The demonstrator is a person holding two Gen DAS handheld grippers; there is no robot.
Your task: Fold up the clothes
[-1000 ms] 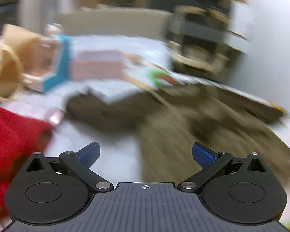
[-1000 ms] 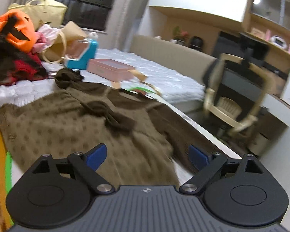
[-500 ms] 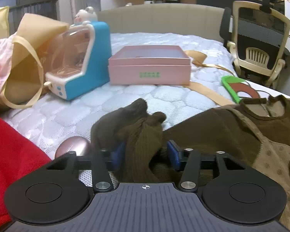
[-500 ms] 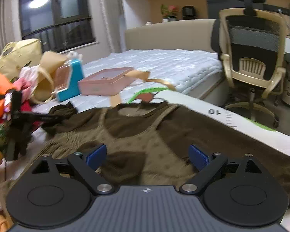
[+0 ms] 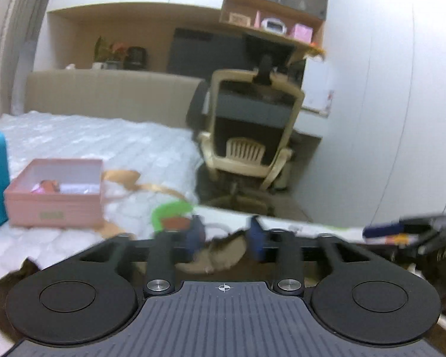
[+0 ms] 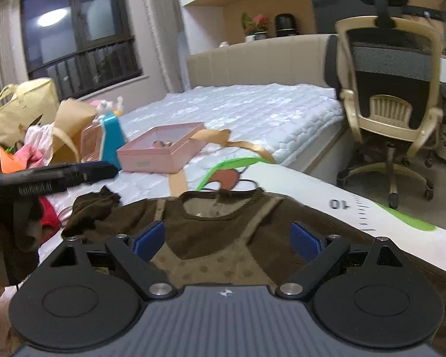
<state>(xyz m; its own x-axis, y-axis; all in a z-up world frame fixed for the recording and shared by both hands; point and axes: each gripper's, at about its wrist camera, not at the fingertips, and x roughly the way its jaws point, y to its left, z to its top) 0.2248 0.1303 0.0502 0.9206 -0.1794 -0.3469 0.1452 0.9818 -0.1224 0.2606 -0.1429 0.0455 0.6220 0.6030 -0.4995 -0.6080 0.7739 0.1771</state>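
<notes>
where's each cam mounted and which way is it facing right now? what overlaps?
Left wrist: on the left gripper, looking across the bed toward the office chair; its fingers pinch brown sweater fabric.
Right wrist: on the right gripper, open over the sweater's neckline, facing headboard and window; the left gripper enters from the left.
Shared: pink box, chair, sweater, each other's gripper.

Each hand-held gripper, left [image 5: 224,242] and right [image 6: 227,241], has a ribbed grey body, black round-lobed housings, silver pivot screws, black linkages and blue finger pads [image 6: 304,241].
</notes>
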